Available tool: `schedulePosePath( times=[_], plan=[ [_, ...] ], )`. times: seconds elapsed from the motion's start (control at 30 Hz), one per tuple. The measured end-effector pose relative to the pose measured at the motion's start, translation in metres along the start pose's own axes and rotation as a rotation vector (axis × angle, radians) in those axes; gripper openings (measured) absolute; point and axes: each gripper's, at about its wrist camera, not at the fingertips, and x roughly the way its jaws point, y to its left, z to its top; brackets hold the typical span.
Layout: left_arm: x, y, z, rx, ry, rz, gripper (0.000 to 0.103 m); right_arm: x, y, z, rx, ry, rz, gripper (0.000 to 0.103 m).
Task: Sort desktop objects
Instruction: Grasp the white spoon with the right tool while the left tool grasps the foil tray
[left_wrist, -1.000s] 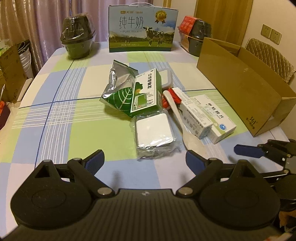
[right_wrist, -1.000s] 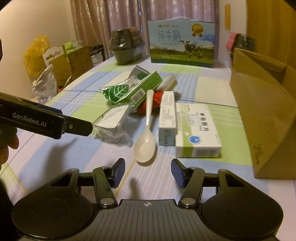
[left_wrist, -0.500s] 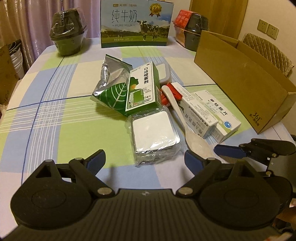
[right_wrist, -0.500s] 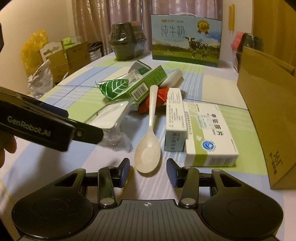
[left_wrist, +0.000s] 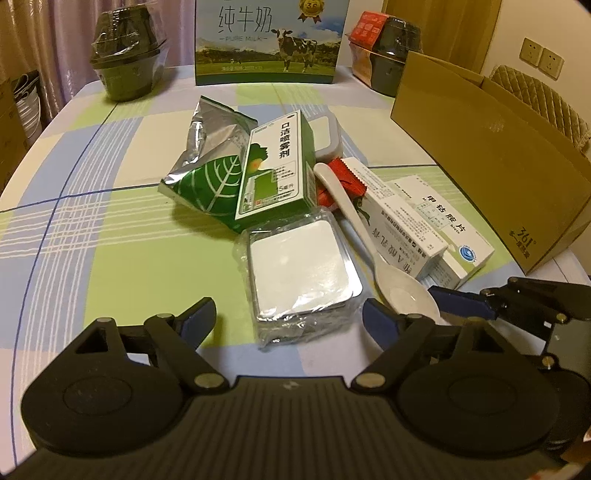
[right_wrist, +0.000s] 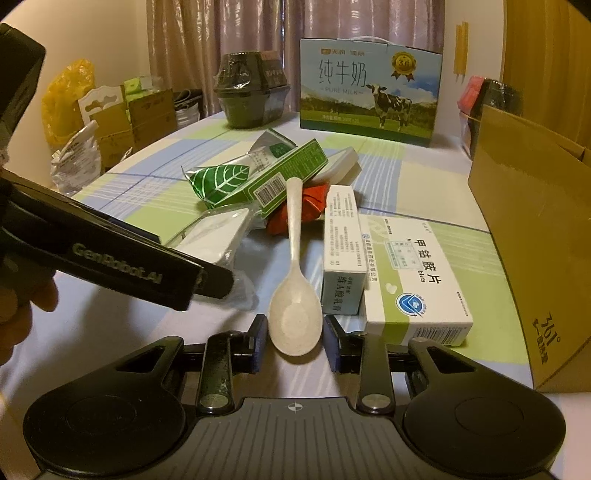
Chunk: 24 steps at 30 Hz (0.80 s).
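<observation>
Right gripper (right_wrist: 295, 341) closing, fingers (right_wrist: 258, 341) flanking spoon (right_wrist: 294, 314) bowl

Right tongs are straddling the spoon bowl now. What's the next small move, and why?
Probably finish closing the right tongs on the spoon, then lift. Its bowl already sits between the closing pads, with small gaps either side and no contact yet. The handle rests on the red packet beside the narrow white box, so lift straight up.

warm dim light is falling on pale curtains (right_wrist: 229, 33) hanging behind the table; a cream wall (left_wrist: 554, 29) is carrying two sockets (left_wrist: 541, 59).
</observation>
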Motion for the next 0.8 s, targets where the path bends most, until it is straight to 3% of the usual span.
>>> schedulePosePath(
  times=[0.17,0.23,0.33,0.8],
  plan=[
    [0.008,-0.004,0.001,0.018,0.004,-0.007,0.071,-0.006,-0.001,-0.003,0.007,0.01,0.003,0.029],
    [0.009,-0.008,0.0,0.039,0.005,-0.016,0.056,-0.01,-0.001,-0.005,0.01,0.02,0.008,0.029],
    [0.008,-0.013,-0.003,0.064,0.004,0.0,0.05,-0.019,-0.002,-0.009,0.016,0.032,0.009,0.029],
    [-0.04,-0.025,-0.042,0.074,0.07,0.003,0.05,-0.06,-0.006,-0.031,0.011,0.073,-0.007,0.03]
  ],
)
